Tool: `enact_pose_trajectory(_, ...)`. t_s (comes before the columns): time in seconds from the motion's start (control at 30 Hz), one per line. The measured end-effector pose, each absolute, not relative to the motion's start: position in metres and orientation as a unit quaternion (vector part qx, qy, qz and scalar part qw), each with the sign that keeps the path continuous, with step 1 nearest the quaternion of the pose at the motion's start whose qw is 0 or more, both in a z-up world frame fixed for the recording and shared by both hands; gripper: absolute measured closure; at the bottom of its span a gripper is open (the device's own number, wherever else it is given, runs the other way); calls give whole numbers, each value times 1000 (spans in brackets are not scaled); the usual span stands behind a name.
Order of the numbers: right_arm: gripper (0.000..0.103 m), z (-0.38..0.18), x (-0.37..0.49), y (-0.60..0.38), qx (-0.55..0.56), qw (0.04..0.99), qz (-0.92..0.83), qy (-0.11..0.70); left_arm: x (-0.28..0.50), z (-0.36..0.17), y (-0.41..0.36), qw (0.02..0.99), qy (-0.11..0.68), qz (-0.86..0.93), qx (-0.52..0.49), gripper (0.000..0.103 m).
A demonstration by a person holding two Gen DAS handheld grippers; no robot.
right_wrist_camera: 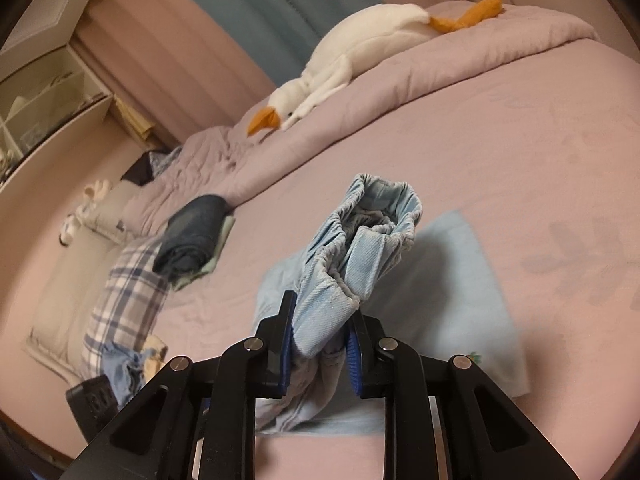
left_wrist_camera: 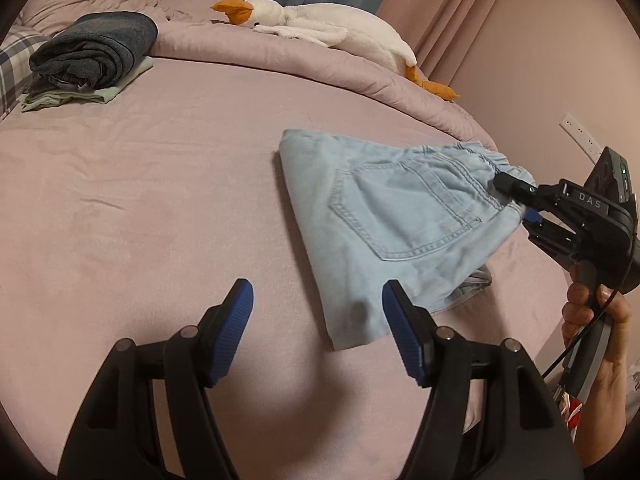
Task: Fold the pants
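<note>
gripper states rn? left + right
Left gripper: open, empty, hovering at the near edge of the pants.
Right gripper: closed on the pants' waistband, that end raised off the bed.

1. The pants (left_wrist_camera: 384, 220) lie on the bed (left_wrist_camera: 160, 200), right of centre in the left wrist view.
2. A stack of folded clothes (left_wrist_camera: 92, 56) sits far left on the bed.
3. A plush goose (left_wrist_camera: 320, 28) lies behind both, along the rumpled duvet (left_wrist_camera: 240, 48).
4. The right hand-held gripper (left_wrist_camera: 510, 196) pinches the pants' waistband, lifting that end off the bed.
5. The left hand-held gripper (left_wrist_camera: 316, 300) hovers before the pants.
</note>
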State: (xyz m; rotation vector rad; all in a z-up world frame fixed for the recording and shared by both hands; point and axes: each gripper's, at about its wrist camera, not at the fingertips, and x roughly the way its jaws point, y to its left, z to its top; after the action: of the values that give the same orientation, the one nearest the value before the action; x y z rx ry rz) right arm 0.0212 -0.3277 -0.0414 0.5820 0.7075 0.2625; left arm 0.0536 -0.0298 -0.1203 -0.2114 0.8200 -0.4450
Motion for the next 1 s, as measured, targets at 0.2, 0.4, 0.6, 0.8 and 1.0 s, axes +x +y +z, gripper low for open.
enact_pose_trajectory(0.2, 79, -50, 19, -341, 298, 883, 113, 346, 54, -118, -33, 889, 393, -216, -96, 36)
enact_pose_trajectory(0.4, 79, -57, 21, -344, 304, 876, 108, 358, 58, -120, -34, 886, 398, -215, -99, 36)
enact_pose_trajectory(0.6, 79, -69, 28, -349, 287, 874, 88, 383, 64, -125, -29, 882, 409, -210, -106, 36)
enact_pose_trajectory(0.8, 79, -81, 30, -355, 274, 871, 72, 402, 70, -130, -28, 877, 419, -210, -109, 36)
enact_pose_trajectory(1.0, 73, -97, 37, -362, 277, 851, 66, 442, 80, -130, -35, 869, 428, -219, -116, 36)
